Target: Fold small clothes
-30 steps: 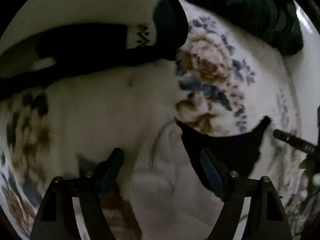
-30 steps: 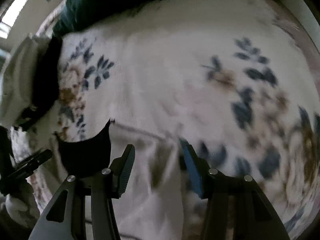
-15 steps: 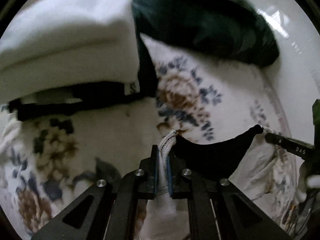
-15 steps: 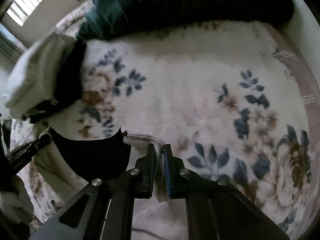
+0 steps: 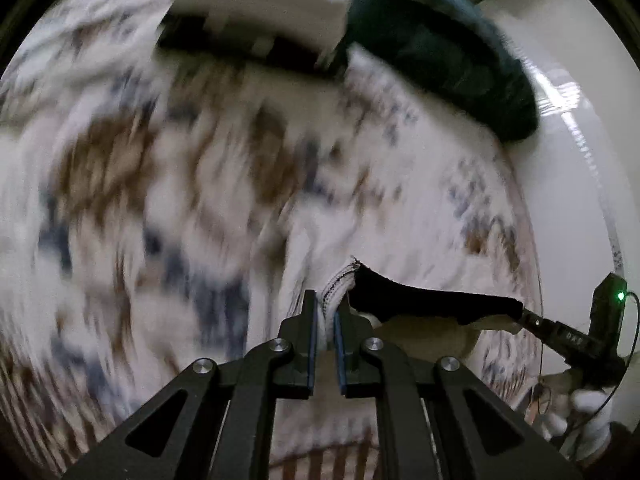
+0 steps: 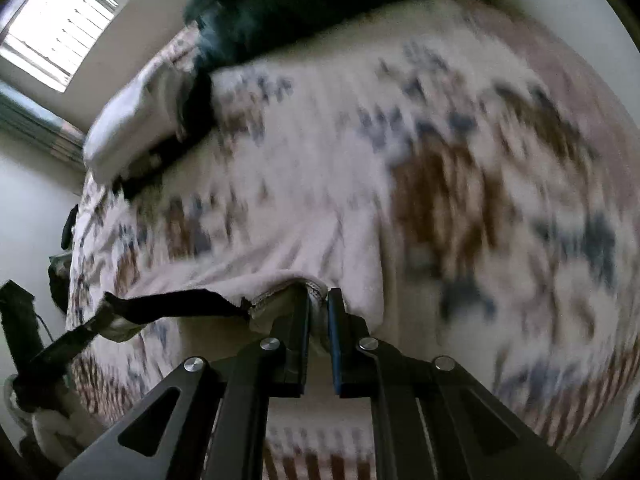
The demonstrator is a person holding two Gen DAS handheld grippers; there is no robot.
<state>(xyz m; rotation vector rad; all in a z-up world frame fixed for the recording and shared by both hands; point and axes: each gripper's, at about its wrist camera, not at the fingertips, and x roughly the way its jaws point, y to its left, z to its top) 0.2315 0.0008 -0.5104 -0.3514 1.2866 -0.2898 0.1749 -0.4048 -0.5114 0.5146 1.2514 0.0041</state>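
A small cream garment with a black collar band [image 5: 424,300] hangs stretched between my two grippers above a floral blanket [image 5: 160,184]. My left gripper [image 5: 326,312] is shut on its ribbed white edge [image 5: 340,284]. My right gripper [image 6: 318,308] is shut on the garment's other hemmed edge [image 6: 280,290]. The black band [image 6: 168,304] runs left from it to the other gripper's tip [image 6: 60,344]. In the left wrist view the right gripper [image 5: 560,332] shows at the far right, gripping the band's end.
A white folded stack over black cloth [image 5: 264,12] lies at the far side of the blanket. A dark green bundle [image 5: 440,52] lies beside it. A window [image 6: 60,24] is at the upper left. White walls border the bed.
Both grippers closed on the garment's edges and lifted it off the blanket. The view has pulled back and up, and the black band is now stretched taut between them.
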